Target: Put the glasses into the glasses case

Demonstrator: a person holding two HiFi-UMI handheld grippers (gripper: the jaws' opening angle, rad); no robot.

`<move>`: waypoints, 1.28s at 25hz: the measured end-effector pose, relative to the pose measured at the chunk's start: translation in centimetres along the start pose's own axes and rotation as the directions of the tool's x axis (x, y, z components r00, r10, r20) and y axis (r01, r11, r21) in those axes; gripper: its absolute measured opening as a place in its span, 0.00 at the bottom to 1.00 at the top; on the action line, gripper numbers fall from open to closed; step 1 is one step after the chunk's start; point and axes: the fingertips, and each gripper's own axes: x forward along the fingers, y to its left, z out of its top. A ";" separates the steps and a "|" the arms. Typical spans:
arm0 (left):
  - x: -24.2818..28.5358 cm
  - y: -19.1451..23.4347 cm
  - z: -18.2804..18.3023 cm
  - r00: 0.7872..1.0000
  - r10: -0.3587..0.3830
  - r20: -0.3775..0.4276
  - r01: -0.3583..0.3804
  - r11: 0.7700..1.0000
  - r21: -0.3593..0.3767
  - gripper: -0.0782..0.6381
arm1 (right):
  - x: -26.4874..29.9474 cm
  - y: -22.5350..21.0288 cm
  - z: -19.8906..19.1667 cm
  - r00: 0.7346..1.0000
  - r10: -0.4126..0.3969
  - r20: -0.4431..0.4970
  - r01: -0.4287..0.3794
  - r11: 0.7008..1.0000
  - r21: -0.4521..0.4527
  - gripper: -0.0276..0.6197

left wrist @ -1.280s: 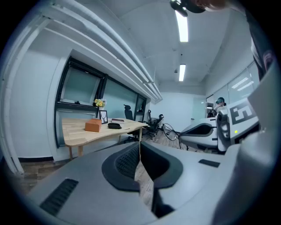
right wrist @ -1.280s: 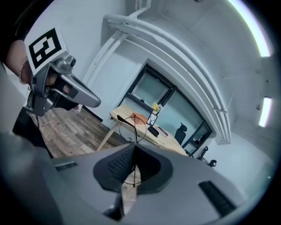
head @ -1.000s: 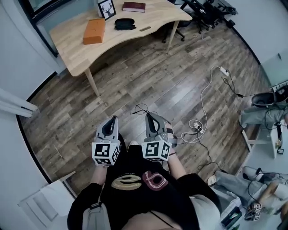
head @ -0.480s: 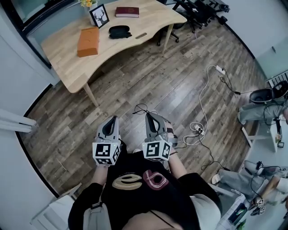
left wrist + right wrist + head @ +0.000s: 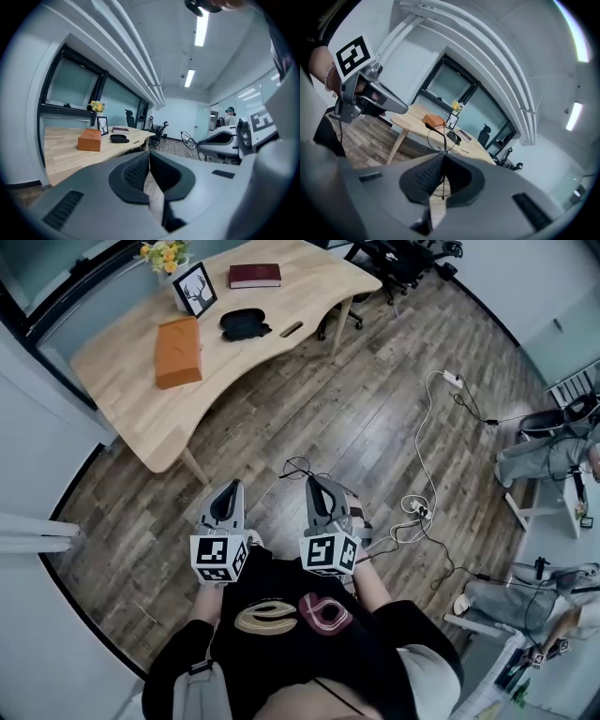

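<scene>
Dark wood-plank floor [image 5: 309, 418], pale curved wooden table [image 5: 122, 390] by dark-framed windows [image 5: 70, 84], ceiling strip lights [image 5: 201, 28] on

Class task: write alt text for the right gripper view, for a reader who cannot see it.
The right gripper is shut on thin wire-framed glasses, one round lens standing above its jaws. Beyond is a wooden table with an orange box and the black glasses case.
</scene>
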 end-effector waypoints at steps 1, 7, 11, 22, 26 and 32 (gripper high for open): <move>0.4 0.4 0.1 1.000 -0.012 -0.004 0.012 1.000 0.003 0.14 | 0.5 0.1 0.2 1.000 -0.005 -0.007 0.005 1.000 0.003 0.06; 2.1 2.5 1.1 0.997 -0.081 -0.016 0.081 0.996 0.021 0.14 | 2.4 0.3 1.5 0.998 -0.046 -0.040 0.047 0.998 0.028 0.06; 2.8 3.6 1.2 0.994 -0.105 -0.025 0.105 0.994 0.024 0.14 | 3.1 1.1 1.9 0.997 -0.048 -0.062 0.050 0.998 0.036 0.06; 2.1 5.5 0.8 0.997 -0.068 -0.022 0.068 0.998 -0.017 0.14 | 4.7 2.1 3.5 0.999 -0.004 -0.042 0.004 1.000 -0.003 0.06; 2.3 6.7 0.8 1.000 -0.020 -0.019 0.020 1.000 -0.020 0.14 | 6.2 2.2 3.7 0.999 0.025 -0.023 -0.025 1.000 -0.017 0.06; 3.8 7.8 1.5 0.999 0.042 -0.016 -0.042 0.999 -0.015 0.14 | 9.0 0.6 4.1 0.999 0.050 0.015 -0.050 0.999 -0.021 0.06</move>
